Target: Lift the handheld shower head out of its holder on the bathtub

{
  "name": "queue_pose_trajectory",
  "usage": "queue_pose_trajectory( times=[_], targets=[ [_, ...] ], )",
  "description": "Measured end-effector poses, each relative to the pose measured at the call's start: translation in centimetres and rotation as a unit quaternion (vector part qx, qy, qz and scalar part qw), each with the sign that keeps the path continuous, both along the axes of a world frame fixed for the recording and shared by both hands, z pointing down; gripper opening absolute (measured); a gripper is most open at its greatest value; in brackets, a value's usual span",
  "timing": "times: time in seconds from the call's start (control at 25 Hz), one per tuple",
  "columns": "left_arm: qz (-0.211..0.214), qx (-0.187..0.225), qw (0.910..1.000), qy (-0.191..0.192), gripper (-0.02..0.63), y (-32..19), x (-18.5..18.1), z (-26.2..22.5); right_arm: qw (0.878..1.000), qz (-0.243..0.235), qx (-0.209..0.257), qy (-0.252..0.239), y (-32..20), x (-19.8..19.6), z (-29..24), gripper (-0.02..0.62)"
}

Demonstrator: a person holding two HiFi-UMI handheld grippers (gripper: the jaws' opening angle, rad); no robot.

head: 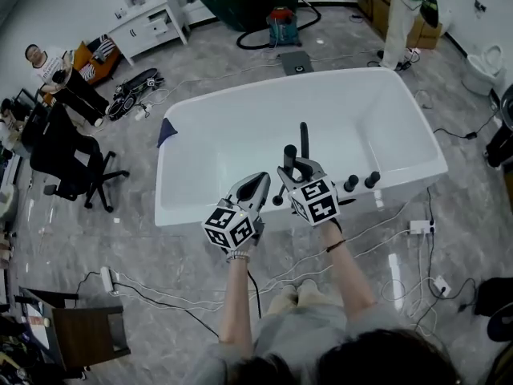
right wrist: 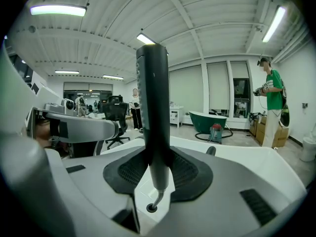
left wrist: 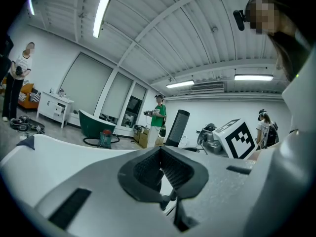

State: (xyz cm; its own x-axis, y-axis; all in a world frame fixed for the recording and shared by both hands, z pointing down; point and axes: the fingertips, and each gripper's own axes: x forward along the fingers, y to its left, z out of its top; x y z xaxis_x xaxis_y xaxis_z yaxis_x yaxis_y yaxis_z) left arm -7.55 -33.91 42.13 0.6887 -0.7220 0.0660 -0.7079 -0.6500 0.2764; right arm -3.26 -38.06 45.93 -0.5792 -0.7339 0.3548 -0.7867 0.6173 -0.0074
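Observation:
The dark shower head (right wrist: pixel 154 107) stands upright between the pads of my right gripper (right wrist: pixel 157 169), which is shut on its handle. Its thin hose (right wrist: pixel 159 197) runs down into the round holder hole (right wrist: pixel 151 208) in the white bathtub rim, and the handle's lower end hangs clear above that hole. In the head view the shower head (head: pixel 303 139) rises from my right gripper (head: pixel 298 167) over the near side of the bathtub (head: pixel 280 88). My left gripper (head: pixel 255 184) hovers just to its left, jaws together and empty (left wrist: pixel 160 167). It views the shower head (left wrist: pixel 177 127) from the side.
Two black tap knobs (head: pixel 351 183) (head: pixel 373 179) sit on the rim right of my grippers. Cables and a power strip (head: pixel 420 228) lie on the floor. An office chair (head: pixel 72 159), a green tub (head: pixel 248 2), a vacuum (head: pixel 282 26) and a standing person (head: pixel 401 14) are farther off.

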Motion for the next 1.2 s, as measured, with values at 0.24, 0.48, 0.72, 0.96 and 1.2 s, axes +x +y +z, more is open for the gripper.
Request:
queue_pose_trajectory(
  times=[0.24,0.48,0.72,0.96,1.2],
  targets=[
    [0.019,0.025,0.9995,0.0,0.005,1.4,2.1,-3.4,0.999,0.026,0.022,-0.01,1.2,2.9,-3.7,0.132],
    [0.038,0.048,0.9981,-0.001,0.005,2.7,4.1,-5.8,0.998,0.041,0.044,-0.021,2.8,4.8,-6.4,0.132],
    [0.047,0.062,0.997,0.004,0.005,4.2,5.8,-7.7,0.996,0.053,0.059,-0.033,4.5,6.3,-8.7,0.132],
    [0.055,0.073,0.9958,0.005,0.005,5.7,7.4,-8.6,0.994,0.069,0.071,-0.053,6.2,8.1,-10.6,0.132],
    [0.065,0.09,0.9938,-0.004,0.005,6.4,8.9,-10.0,0.992,0.071,0.086,-0.064,7.3,9.1,-12.5,0.132]
  ],
)
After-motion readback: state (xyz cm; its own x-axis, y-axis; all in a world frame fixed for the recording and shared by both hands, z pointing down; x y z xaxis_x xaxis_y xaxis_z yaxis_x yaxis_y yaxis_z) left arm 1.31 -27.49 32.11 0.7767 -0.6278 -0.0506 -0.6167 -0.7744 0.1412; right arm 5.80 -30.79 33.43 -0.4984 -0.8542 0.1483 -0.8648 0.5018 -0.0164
